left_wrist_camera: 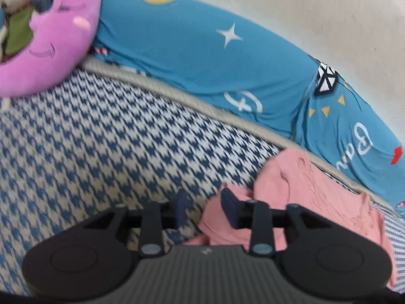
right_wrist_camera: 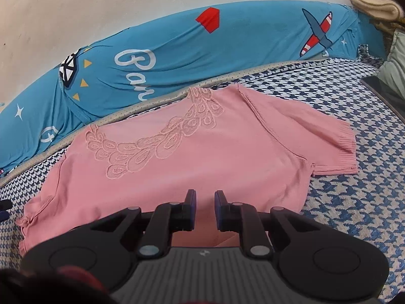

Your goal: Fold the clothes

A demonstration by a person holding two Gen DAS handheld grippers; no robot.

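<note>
The pink top (right_wrist_camera: 192, 152) lies flat, front up, on the houndstooth bed cover (right_wrist_camera: 354, 202), its collar near the blue bolster (right_wrist_camera: 177, 58). The right tongs (right_wrist_camera: 205, 198) stand narrowly parted over the hem; whether they pinch fabric cannot be told. The left tongs (left_wrist_camera: 205, 202) are partly open at the bunched left sleeve (left_wrist_camera: 227, 223), gripping nothing. Risk: a one-sided lift skews the fold; the lace appliqué (right_wrist_camera: 157, 141) may snag.

I am holding my left gripper (left_wrist_camera: 206, 209) tilted downward, its jaws standing partly apart with nothing pinched between them. I am angling my right gripper (right_wrist_camera: 205, 209) downward too, its jaws nearly together, a narrow gap showing between the pads.
</note>
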